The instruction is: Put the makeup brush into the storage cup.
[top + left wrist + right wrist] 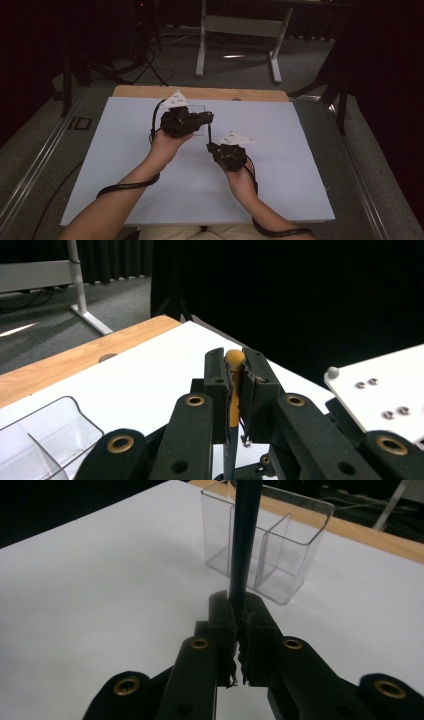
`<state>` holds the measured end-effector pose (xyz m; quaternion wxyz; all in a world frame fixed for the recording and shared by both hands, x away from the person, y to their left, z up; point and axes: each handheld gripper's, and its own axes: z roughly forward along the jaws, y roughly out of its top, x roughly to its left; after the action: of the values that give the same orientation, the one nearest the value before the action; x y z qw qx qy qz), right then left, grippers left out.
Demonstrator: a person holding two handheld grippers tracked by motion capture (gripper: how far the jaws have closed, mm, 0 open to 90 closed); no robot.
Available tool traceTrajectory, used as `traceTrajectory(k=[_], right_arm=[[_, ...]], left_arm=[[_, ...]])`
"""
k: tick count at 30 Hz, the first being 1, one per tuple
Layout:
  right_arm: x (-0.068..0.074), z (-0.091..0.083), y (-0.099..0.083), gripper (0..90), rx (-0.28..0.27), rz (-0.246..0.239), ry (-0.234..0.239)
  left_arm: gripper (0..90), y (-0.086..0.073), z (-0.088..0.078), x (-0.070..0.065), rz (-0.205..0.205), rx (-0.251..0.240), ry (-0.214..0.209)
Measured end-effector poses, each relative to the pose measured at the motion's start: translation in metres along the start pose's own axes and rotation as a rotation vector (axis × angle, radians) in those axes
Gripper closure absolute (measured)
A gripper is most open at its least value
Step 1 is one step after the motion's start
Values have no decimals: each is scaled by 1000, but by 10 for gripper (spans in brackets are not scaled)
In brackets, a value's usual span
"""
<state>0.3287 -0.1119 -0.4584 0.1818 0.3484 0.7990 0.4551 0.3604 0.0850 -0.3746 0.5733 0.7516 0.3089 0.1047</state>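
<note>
While the left hand-held gripper (235,385) clamps an orange-tipped stick (234,390), the right hand-held gripper (240,630) pinches a dark rod (243,545). A clear divided box (285,555) stands just beyond on the desk (100,590).

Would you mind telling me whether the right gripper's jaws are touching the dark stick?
Touching. The right gripper view shows the right gripper with its jaws closed flat against the dark stick, no gap on either side.

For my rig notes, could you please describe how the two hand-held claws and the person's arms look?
Both are black. The left claw and right claw each carry a pale three-cornered plate on top and trail a black cable along a bare, sleeveless forearm. Brass-coloured rivets stud the linkages behind the flat black jaws.
</note>
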Motion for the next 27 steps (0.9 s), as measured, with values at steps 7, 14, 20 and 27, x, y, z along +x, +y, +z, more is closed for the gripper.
traceTrajectory(k=[7, 14, 20, 27], right_arm=[[-6, -7, 0, 667, -28, 35, 5], [-13, -15, 4, 510, -64, 57, 7], [-18, -21, 7, 359, -72, 61, 46], [-23, -40, 3, 166, -95, 66, 75]], left_arm=[[841, 3, 0, 0, 16, 16, 31], [841, 4, 0, -1, 15, 21, 38], [841, 6, -1, -3, 26, 31, 42], [840, 11, -10, 3, 23, 23, 46]])
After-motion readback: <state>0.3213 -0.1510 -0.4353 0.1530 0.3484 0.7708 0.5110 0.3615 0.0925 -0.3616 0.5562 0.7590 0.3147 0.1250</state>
